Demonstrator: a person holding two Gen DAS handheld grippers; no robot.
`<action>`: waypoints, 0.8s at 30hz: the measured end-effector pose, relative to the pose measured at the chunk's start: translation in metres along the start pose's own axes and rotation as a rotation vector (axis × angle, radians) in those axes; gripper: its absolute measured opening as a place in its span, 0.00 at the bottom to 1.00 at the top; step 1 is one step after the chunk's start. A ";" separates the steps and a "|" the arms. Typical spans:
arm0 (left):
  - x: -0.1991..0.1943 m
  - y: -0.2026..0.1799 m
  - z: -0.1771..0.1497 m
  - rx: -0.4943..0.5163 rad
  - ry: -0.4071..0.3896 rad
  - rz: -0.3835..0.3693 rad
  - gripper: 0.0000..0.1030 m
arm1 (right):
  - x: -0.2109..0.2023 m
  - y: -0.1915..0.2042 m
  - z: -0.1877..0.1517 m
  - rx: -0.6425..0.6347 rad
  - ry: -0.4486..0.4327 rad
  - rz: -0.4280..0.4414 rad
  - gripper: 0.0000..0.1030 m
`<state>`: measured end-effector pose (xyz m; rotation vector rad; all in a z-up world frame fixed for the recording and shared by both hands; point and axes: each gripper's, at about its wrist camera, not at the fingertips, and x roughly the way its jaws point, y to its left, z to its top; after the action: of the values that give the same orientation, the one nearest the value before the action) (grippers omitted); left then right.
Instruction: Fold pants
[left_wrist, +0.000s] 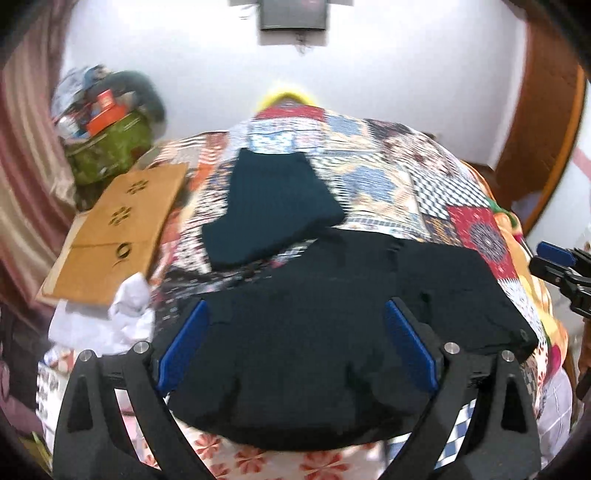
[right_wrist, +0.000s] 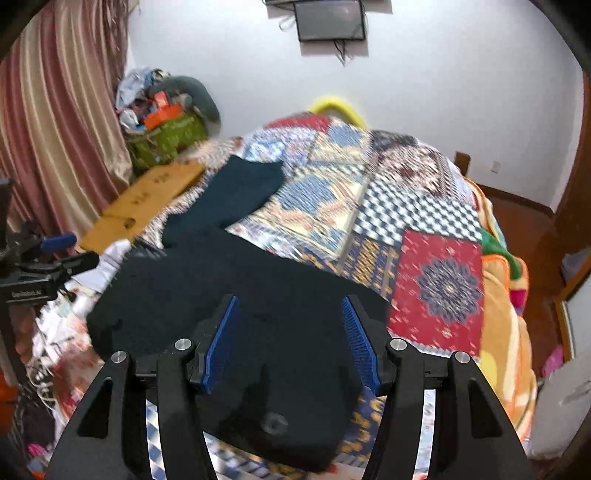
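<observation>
Seen from the left wrist, the black fabric pants (left_wrist: 332, 325) lie on the patchwork-quilted bed (left_wrist: 424, 177), long axis running left to right, beneath the wide-open, empty left gripper (left_wrist: 295, 343). Likewise from the right wrist, the pants (right_wrist: 207, 280) stretch leftward under the right gripper (right_wrist: 291, 343), parted and holding nothing.

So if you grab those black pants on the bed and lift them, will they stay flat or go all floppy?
Probably floppy: the black pants lie limp and follow the bed's patchwork quilt, draping over its near edge. They likely sag from wherever they're pinched. The cloth looks thick and matte, so it probably won't slip easily.
</observation>
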<state>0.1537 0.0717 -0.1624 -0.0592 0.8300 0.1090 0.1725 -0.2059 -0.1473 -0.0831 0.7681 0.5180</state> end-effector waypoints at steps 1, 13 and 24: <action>-0.001 0.010 -0.002 -0.021 0.002 0.006 0.96 | 0.001 0.005 0.002 0.004 -0.007 0.009 0.58; 0.043 0.119 -0.064 -0.360 0.261 -0.153 0.96 | 0.055 0.042 -0.009 0.056 0.065 0.046 0.61; 0.079 0.136 -0.131 -0.559 0.459 -0.280 0.96 | 0.083 0.045 -0.034 0.060 0.193 0.043 0.61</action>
<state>0.0945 0.2001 -0.3107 -0.7472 1.2193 0.0600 0.1792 -0.1412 -0.2231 -0.0619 0.9756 0.5322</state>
